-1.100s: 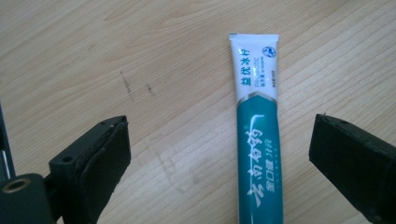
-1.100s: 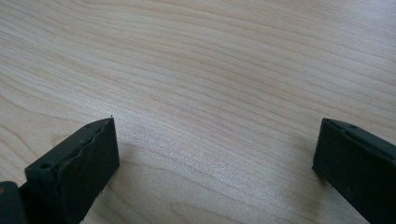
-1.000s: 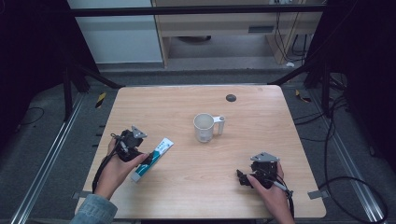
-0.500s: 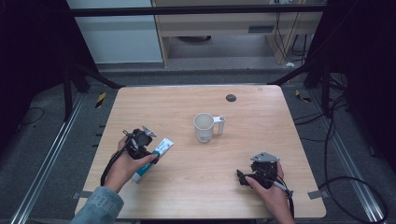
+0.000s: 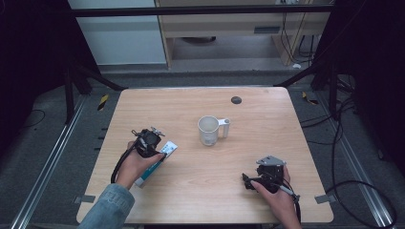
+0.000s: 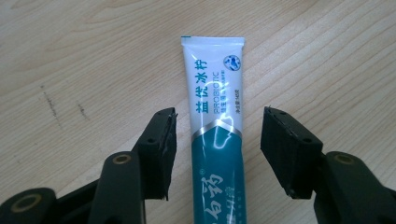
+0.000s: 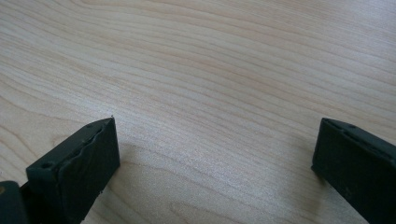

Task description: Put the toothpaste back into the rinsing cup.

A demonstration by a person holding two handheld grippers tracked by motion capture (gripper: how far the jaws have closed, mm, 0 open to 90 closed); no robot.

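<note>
A glossy white and teal toothpaste tube (image 6: pixel 218 135) lies flat on the pale wood-grain table (image 5: pixel 191 200) at its left front, printed "PROBIOTIC" beside Chinese characters. The left gripper (image 6: pixel 217 144) straddles it, jaws open with a gap either side. A white mug (image 5: pixel 208 130) stands mid-table, its contents unclear. The right gripper (image 7: pixel 210 163) rests spread wide over bare wood at right front.
</note>
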